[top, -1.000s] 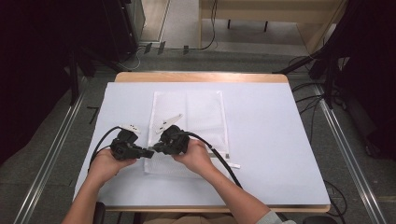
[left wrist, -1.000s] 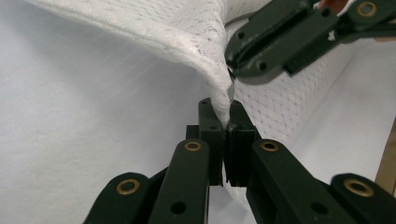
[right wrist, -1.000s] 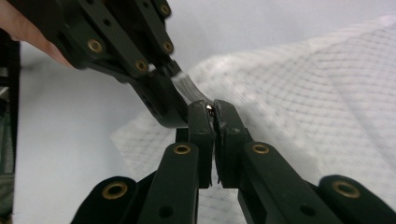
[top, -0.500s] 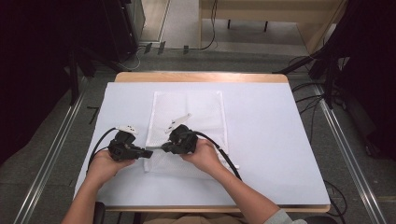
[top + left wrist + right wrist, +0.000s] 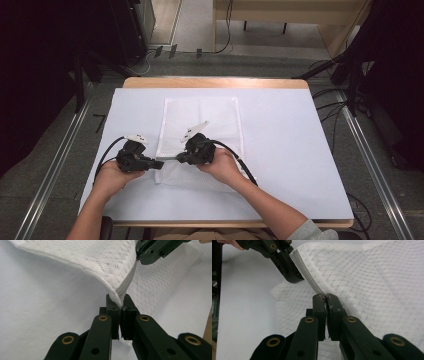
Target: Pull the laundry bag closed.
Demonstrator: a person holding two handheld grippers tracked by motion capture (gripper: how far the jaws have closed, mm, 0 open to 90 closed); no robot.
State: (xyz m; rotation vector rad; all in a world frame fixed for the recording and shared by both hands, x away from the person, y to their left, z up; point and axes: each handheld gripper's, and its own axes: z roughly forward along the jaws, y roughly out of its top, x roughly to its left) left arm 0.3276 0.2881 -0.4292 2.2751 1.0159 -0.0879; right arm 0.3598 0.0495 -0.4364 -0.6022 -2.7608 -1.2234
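Observation:
A white mesh bag (image 5: 200, 120) lies flat on the table's middle, its near edge lifted between the two grippers. My left gripper (image 5: 161, 161) is shut on the bag's near left corner, at the end of the grey zipper tape (image 5: 126, 282). In the left gripper view the jaws of my left gripper (image 5: 121, 301) pinch that tape together with the mesh. My right gripper (image 5: 179, 159) is just to the right, shut on the zipper pull (image 5: 325, 297) on the zipper tape (image 5: 308, 277). The tape runs taut from my right gripper (image 5: 325, 296) to my left gripper (image 5: 289, 267).
A white sheet (image 5: 300, 150) covers the wooden table (image 5: 215, 82). Black cables (image 5: 240, 162) trail from both grippers across the sheet. Dark stands and cables are on the floor around the table.
My right gripper has shifted a little to the right along the bag's near edge. The left gripper has stayed almost still.

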